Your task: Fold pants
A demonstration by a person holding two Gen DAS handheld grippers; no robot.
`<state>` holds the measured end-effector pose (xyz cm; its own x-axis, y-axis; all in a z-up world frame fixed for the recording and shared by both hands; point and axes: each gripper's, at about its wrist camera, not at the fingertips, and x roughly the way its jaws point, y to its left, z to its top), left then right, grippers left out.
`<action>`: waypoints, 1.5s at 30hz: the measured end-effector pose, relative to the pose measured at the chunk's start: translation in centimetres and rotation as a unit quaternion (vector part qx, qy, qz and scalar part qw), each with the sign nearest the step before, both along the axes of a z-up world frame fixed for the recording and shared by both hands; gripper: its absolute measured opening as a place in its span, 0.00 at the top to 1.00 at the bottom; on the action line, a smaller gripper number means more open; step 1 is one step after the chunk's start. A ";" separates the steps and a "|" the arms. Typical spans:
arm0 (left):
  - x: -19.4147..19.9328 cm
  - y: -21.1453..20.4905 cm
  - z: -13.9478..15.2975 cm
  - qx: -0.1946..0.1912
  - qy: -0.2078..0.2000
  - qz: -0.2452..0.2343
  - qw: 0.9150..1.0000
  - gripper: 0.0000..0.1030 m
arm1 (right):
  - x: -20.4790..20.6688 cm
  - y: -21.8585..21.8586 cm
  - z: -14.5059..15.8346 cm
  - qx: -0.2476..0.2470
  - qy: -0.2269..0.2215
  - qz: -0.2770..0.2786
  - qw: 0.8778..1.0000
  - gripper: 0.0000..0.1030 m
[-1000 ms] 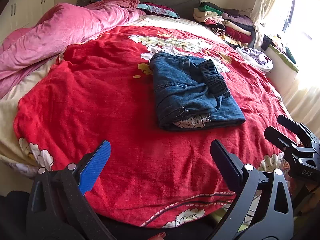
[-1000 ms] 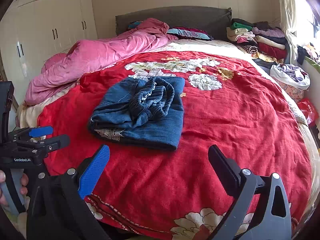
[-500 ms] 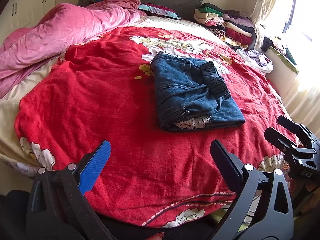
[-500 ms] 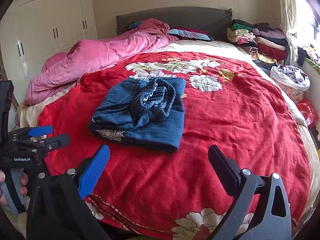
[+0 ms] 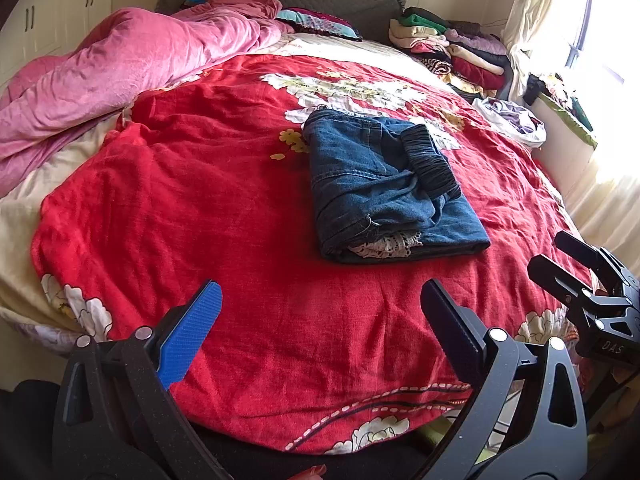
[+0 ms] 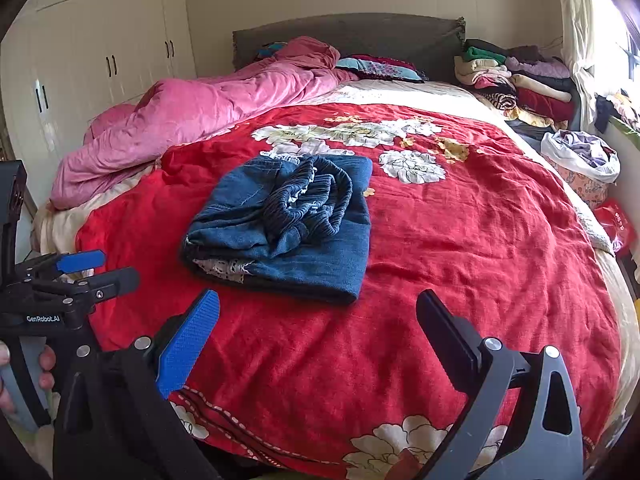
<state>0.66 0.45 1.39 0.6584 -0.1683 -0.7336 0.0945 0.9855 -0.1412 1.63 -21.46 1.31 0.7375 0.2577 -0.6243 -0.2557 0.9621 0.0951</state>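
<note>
2 open tongs [image 5: 320, 308] [image 6: 318, 316] over red bedspread [image 5: 200, 200]; pants [image 5: 384, 188] folded.

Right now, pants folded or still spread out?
Folded. The pants lie as a compact stacked bundle on the red bedspread, waistband bunched on top; neither gripper touches them.

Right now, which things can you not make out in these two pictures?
- Inside of the folded pants: both views, covered by the outer denim; only lace shows at the near edge.
- Bed's near edge: both views, behind the gripper fingers.
- Stacked clothes: left wrist view, too far to tell apart.
</note>
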 end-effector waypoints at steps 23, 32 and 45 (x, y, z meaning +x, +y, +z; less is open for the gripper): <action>0.0 0.5 -0.1 0.001 0.006 0.005 1.000 0.09 | 0.0 0.0 0.3 -0.005 -0.002 -0.003 1.000 0.05; -0.1 0.8 -0.6 0.011 0.017 0.012 1.000 0.09 | 0.0 -0.2 0.3 -0.013 -0.002 -0.010 1.000 0.05; 2.0 3.6 -1.9 0.026 0.051 0.077 0.995 0.09 | 1.9 -3.7 -0.6 -0.046 0.004 -0.071 0.996 0.05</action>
<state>2.69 4.06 -0.49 0.5946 -0.0315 -0.8034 -0.0698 0.9934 -0.0905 3.53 -25.19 0.75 0.7572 0.0927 -0.6465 -0.1155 0.9933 0.0071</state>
